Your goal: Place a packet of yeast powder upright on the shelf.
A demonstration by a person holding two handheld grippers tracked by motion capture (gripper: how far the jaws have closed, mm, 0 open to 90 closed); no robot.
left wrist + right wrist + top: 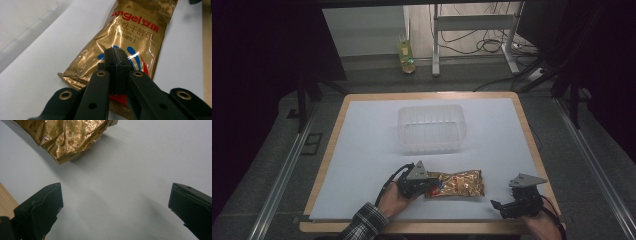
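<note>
A gold foil packet (455, 184) lies flat on the white sheet (362, 150) that covers the wooden table (332, 130), near the front edge and just in front of a clear plastic tub (431, 128). The left gripper (424, 187) sits at the packet's left end, held by a hand in a plaid sleeve (364, 222). In the left gripper view its jaws are pressed together over the printed face of the packet (130, 37), but whether they pinch any foil cannot be told. The right gripper (502, 206) rests near the table's front right corner, apart from the packet, with its jaws spread wide over bare sheet (120, 195). In the right gripper view, the packet's crumpled end (67, 137) lies ahead of them, untouched.
</note>
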